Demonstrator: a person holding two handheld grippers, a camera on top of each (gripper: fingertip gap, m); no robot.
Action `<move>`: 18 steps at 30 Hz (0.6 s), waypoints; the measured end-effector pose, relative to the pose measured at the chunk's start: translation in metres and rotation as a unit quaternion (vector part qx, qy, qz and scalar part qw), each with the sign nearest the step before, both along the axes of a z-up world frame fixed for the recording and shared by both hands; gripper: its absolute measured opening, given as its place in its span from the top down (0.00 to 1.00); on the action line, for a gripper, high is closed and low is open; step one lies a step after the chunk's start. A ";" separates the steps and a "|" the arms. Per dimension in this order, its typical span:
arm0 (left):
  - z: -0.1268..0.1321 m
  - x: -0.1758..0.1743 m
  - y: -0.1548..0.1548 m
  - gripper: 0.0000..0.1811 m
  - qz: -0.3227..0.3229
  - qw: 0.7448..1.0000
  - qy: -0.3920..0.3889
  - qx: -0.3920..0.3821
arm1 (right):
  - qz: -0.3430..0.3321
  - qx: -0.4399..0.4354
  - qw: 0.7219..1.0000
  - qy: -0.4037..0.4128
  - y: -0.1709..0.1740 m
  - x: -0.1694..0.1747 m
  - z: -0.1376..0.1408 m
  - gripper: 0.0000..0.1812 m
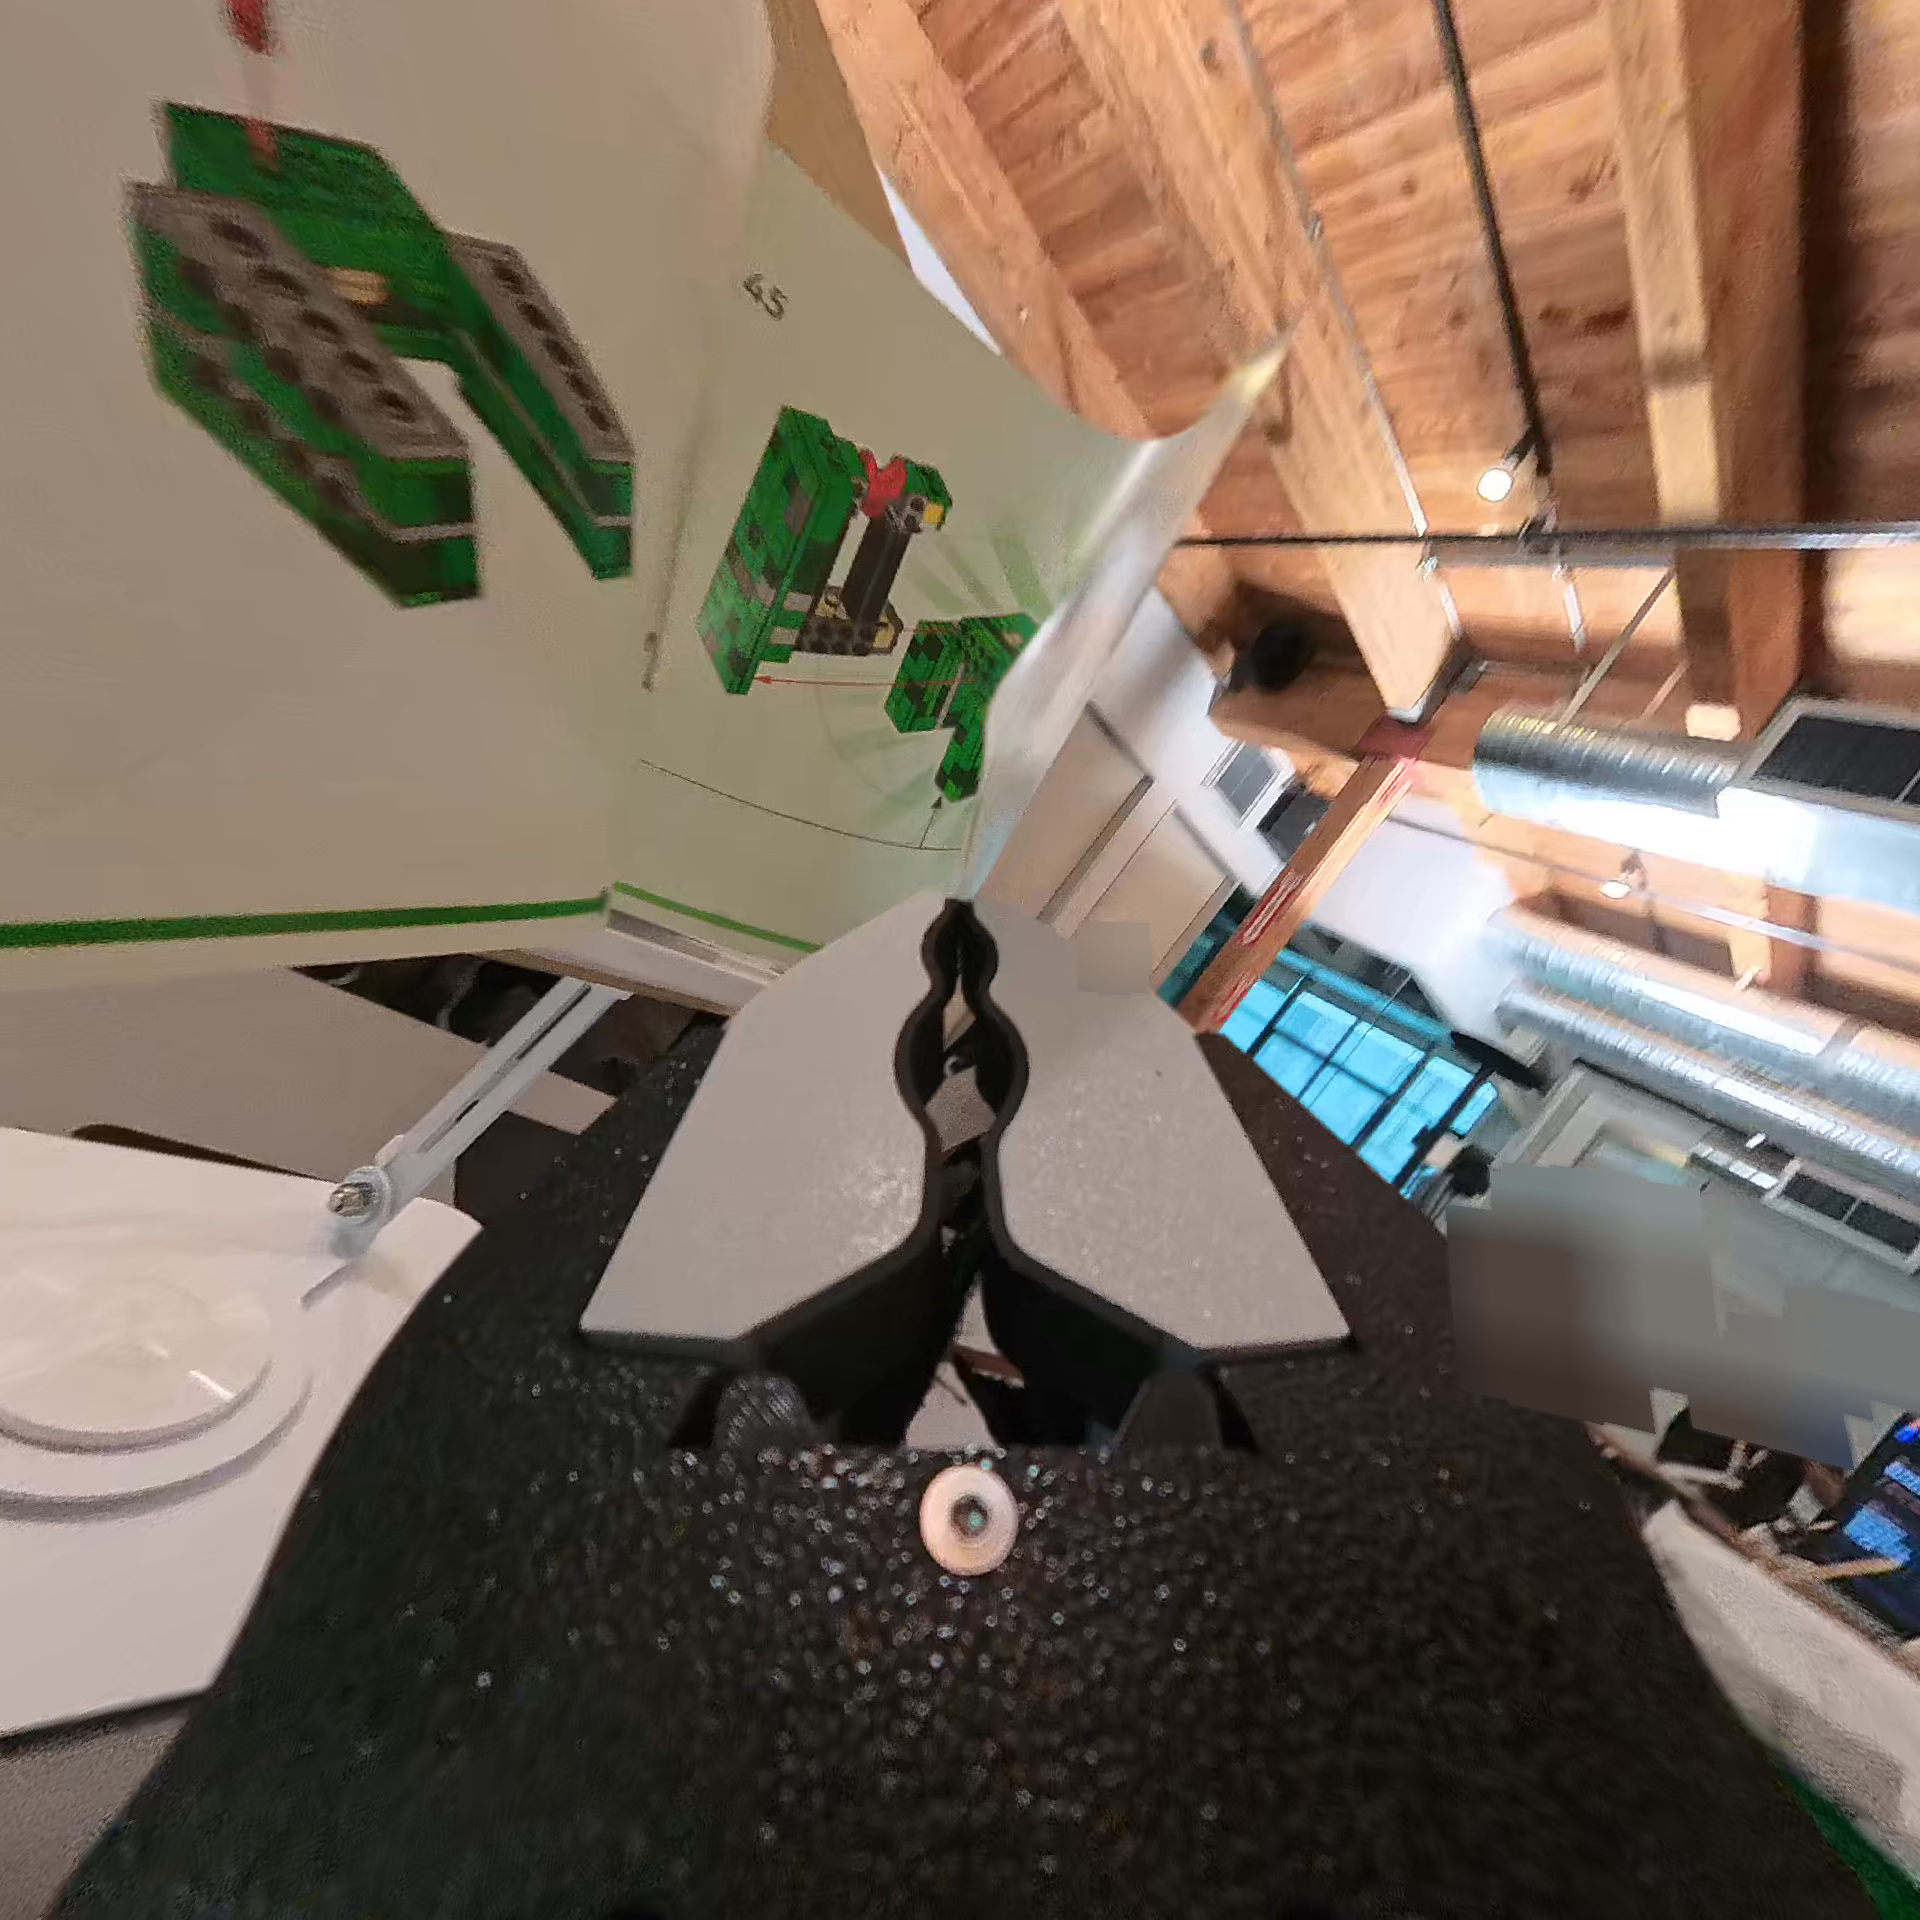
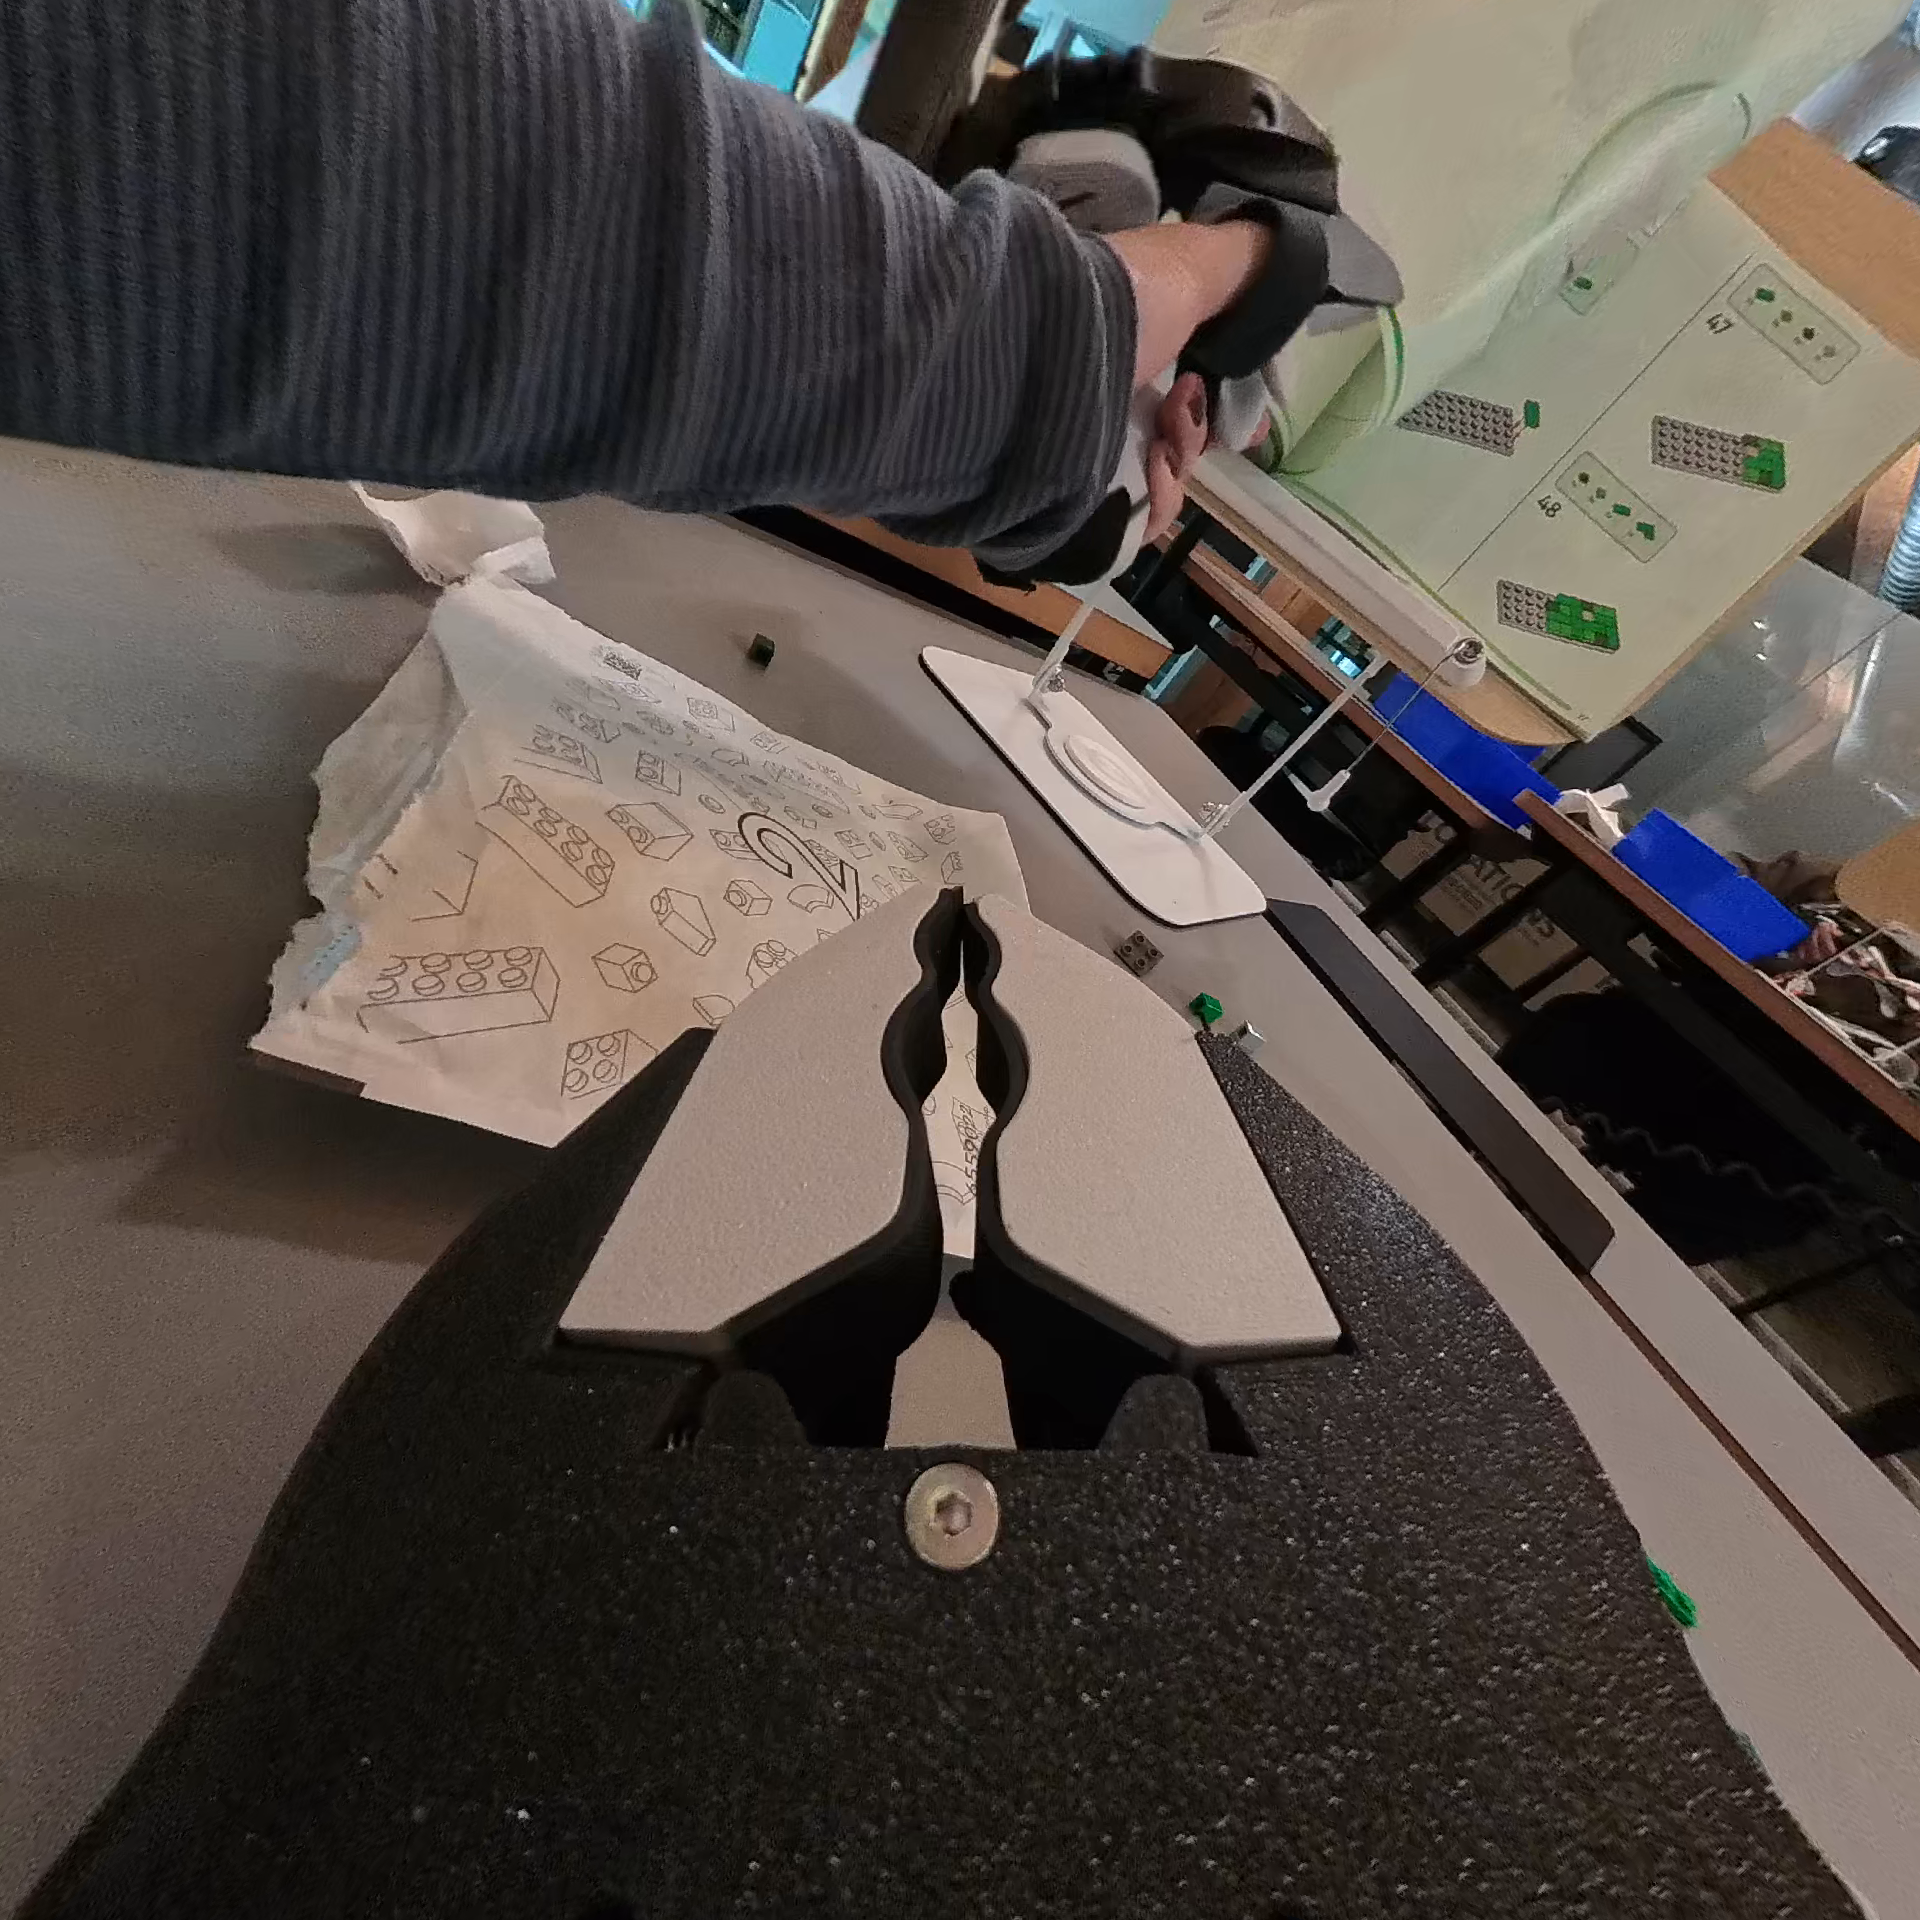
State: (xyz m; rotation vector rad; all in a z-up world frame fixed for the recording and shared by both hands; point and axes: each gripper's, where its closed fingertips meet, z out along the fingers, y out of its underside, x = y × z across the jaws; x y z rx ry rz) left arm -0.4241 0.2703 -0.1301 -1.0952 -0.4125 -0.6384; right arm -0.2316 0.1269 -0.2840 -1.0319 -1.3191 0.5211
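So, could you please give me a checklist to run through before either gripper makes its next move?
1. Left gripper shut on the edge of the booklet page: ok.
2. Right gripper shut, nothing between its fingers: ok.
3. Booklet stand base flat on the table: ok.
4. Right gripper clear of the torn paper bag below its tips: cannot tell.
5. Dark brick and green brick lie loose near the table's edge, apart from the right gripper: ok.
6. Left wrist view sharp: not ok, the page is blurred.
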 end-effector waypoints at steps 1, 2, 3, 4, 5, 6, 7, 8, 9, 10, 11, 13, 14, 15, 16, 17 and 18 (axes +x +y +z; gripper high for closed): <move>0.000 0.002 0.003 1.00 0.004 1.000 0.015 -0.009 | 0.000 0.000 1.000 0.000 0.000 0.000 0.000 1.00; 0.000 0.004 0.005 1.00 0.008 0.999 0.028 -0.018 | 0.000 0.001 1.000 -0.001 0.000 0.000 0.000 1.00; -0.001 0.006 0.007 1.00 0.013 0.999 0.040 -0.026 | 0.000 0.001 1.000 -0.002 0.000 0.000 0.000 1.00; -0.001 0.007 0.009 1.00 0.017 0.998 0.052 -0.034 | 0.000 0.002 1.000 -0.002 0.000 0.000 0.000 1.00; -0.001 0.010 0.011 1.00 0.017 0.997 0.064 -0.040 | 0.000 0.002 1.000 -0.002 0.000 0.000 -0.001 1.00; -0.001 0.012 0.013 1.00 0.017 0.996 0.074 -0.047 | 0.000 0.002 1.000 -0.002 0.000 0.000 -0.001 1.00; -0.001 0.013 0.015 1.00 0.018 0.995 0.085 -0.054 | 0.000 0.002 1.000 -0.002 0.000 0.000 -0.001 1.00; -0.001 0.015 0.016 1.00 0.020 0.994 0.095 -0.059 | 0.001 0.002 1.000 -0.002 0.000 0.000 -0.001 1.00; -0.001 0.016 0.017 1.00 0.021 0.992 0.103 -0.064 | 0.000 0.002 1.000 -0.002 0.000 0.000 -0.001 1.00; -0.002 0.016 0.018 1.00 0.022 0.991 0.109 -0.068 | 0.000 0.002 1.000 -0.002 0.000 0.000 -0.001 1.00; -0.002 0.017 0.019 1.00 0.022 0.991 0.113 -0.071 | 0.000 0.002 1.000 -0.002 0.000 0.000 -0.001 1.00; -0.002 0.017 0.019 1.00 0.021 0.991 0.115 -0.072 | 0.000 0.002 1.000 -0.003 0.000 0.000 -0.001 1.00; -0.002 0.017 0.020 1.00 0.020 0.990 0.116 -0.074 | 0.001 0.002 1.000 -0.003 0.000 0.000 -0.001 1.00; -0.003 0.018 0.020 1.00 0.020 0.990 0.117 -0.076 | 0.001 0.002 1.000 -0.003 0.000 0.000 -0.001 1.00; -0.004 0.018 0.020 1.00 0.019 0.990 0.119 -0.078 | 0.001 0.002 1.000 -0.003 0.000 0.000 -0.001 1.00; -0.004 0.019 0.021 1.00 0.018 0.989 0.121 -0.079 | 0.001 0.003 1.000 -0.003 0.000 -0.001 -0.001 1.00; -0.005 0.019 0.021 1.00 0.018 0.989 0.122 -0.080 | 0.001 0.003 1.000 -0.003 0.000 -0.001 -0.001 1.00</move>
